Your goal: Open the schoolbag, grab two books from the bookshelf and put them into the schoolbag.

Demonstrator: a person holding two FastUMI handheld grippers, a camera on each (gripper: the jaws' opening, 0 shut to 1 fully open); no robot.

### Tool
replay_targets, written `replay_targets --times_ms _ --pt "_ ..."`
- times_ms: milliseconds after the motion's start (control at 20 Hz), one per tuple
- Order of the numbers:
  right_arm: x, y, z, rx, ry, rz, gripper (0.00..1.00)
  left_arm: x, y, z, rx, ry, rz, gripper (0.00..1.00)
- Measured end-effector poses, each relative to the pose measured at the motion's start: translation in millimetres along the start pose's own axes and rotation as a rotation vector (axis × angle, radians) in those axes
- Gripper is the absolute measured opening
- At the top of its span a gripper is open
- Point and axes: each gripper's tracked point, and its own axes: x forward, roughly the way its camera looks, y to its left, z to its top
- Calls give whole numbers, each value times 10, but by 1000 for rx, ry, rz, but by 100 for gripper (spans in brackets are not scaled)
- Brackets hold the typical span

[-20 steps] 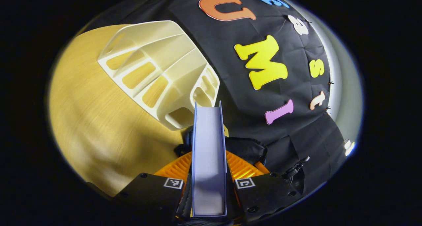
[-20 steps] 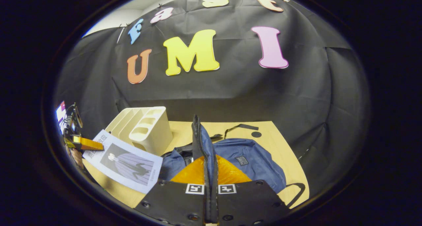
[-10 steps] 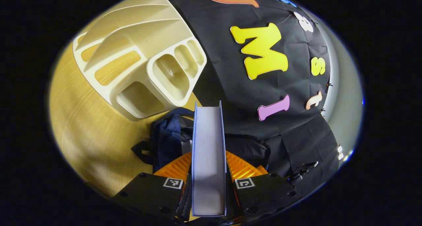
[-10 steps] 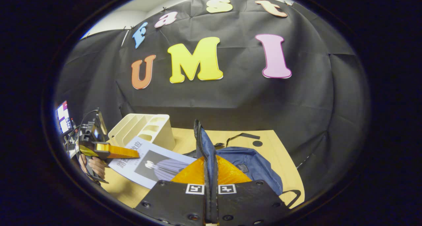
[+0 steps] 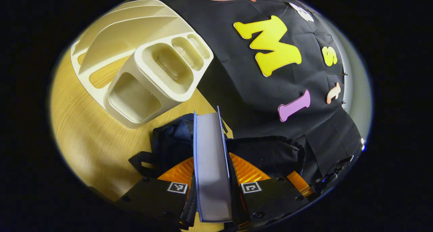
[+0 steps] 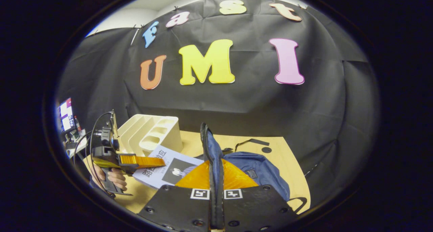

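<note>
In the left gripper view my left gripper (image 5: pixel 212 179) is shut on a pale book (image 5: pixel 209 157), held edge-on above the dark blue schoolbag (image 5: pixel 171 144). The cream bookshelf (image 5: pixel 142 69) stands behind on the wooden table, its slots empty. In the right gripper view my right gripper (image 6: pixel 216 181) is shut on the schoolbag's zippered flap (image 6: pixel 209 151) and holds it upright. The schoolbag's body (image 6: pixel 260 167) lies to the right of the flap. The left gripper (image 6: pixel 159 162), held by a hand (image 6: pixel 115 178), carries the book (image 6: pixel 169 164) just left of the flap, in front of the bookshelf (image 6: pixel 152 137).
The wooden table (image 6: pixel 291 171) ends near the black cloth wall at the back and right. A black strap (image 6: pixel 250 142) of the bag lies on the table behind it. A lit screen (image 6: pixel 66 113) and cables sit at the far left.
The left gripper has carried the book away from the bookshelf and toward the bag's raised flap. The right gripper has kept the flap up, with little movement.
</note>
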Motion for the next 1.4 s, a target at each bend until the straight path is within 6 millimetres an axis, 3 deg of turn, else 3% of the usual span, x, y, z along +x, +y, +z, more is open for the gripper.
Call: replay_targets --times_ms 350,400,450,650,850,1200,1400 --pt "-20 8 -39 11 -6 8 1 164 -13 -235 75 -66 19 44" --pt "-28 15 -21 9 -10 9 1 212 -24 -292 92 -67 21 39" --pt "-34 50 8 5 -14 10 1 263 -33 -343 96 -68 18 44" --pt "-45 127 21 -10 -18 27 1 518 -149 -514 86 -55 -3 44" --pt "-47 111 -11 -6 -21 34 1 757 -229 -668 82 -37 -8 44" --pt "-24 18 -35 9 -27 36 1 1021 -382 -800 118 -52 10 47" --pt "-23 -71 -54 14 -33 16 1 1108 -371 -898 98 -61 15 47"
